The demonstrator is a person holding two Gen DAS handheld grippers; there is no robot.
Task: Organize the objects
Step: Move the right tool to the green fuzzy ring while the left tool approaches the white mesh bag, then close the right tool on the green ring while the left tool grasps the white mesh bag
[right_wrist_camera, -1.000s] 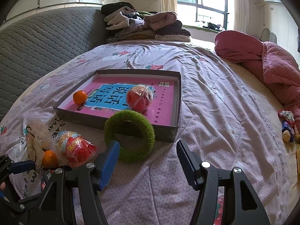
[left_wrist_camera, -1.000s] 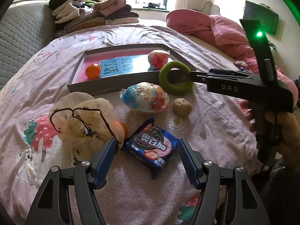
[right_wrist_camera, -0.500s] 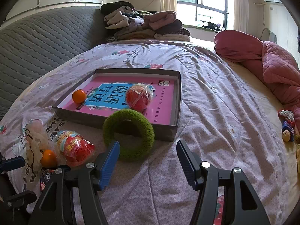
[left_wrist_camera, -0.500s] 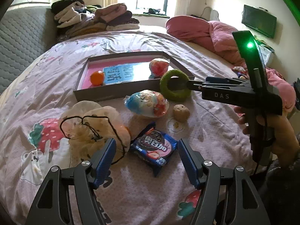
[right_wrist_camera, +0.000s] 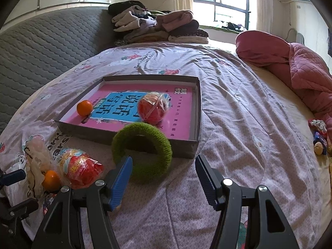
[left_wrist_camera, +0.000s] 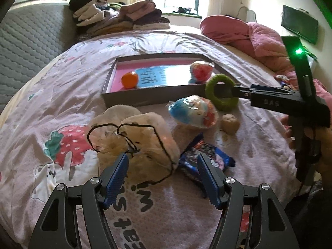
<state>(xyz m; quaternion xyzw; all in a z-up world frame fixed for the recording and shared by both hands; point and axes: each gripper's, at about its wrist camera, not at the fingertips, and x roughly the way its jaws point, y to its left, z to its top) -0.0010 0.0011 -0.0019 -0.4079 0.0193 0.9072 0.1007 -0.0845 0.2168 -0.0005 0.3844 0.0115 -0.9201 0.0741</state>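
Note:
A grey tray (left_wrist_camera: 145, 98) with a pink bottom lies on the bed and holds an orange (left_wrist_camera: 129, 79) and a wrapped ball (left_wrist_camera: 200, 70). A green fuzzy ring (right_wrist_camera: 142, 146) leans on the tray's near wall (right_wrist_camera: 145, 143). My right gripper (right_wrist_camera: 164, 172) is open just in front of the ring. My left gripper (left_wrist_camera: 162, 170) is open over a sheer drawstring pouch (left_wrist_camera: 143, 143), with a blue cookie pack (left_wrist_camera: 205, 158) by its right finger. A wrapped snack ball (left_wrist_camera: 194, 112) and a small brown lump (left_wrist_camera: 229, 123) lie between.
Folded clothes (right_wrist_camera: 157, 28) are stacked at the bed's far end. A pink quilt (right_wrist_camera: 290, 62) lies on the right. Small toys (right_wrist_camera: 318, 137) sit at the right edge. A second orange (right_wrist_camera: 50, 180) sits by the pouch. A grey padded headboard (right_wrist_camera: 41, 47) is on the left.
My left gripper has swung left, from around the cookie pack to over the pouch. My right gripper has stayed open and crept slightly toward the green ring.

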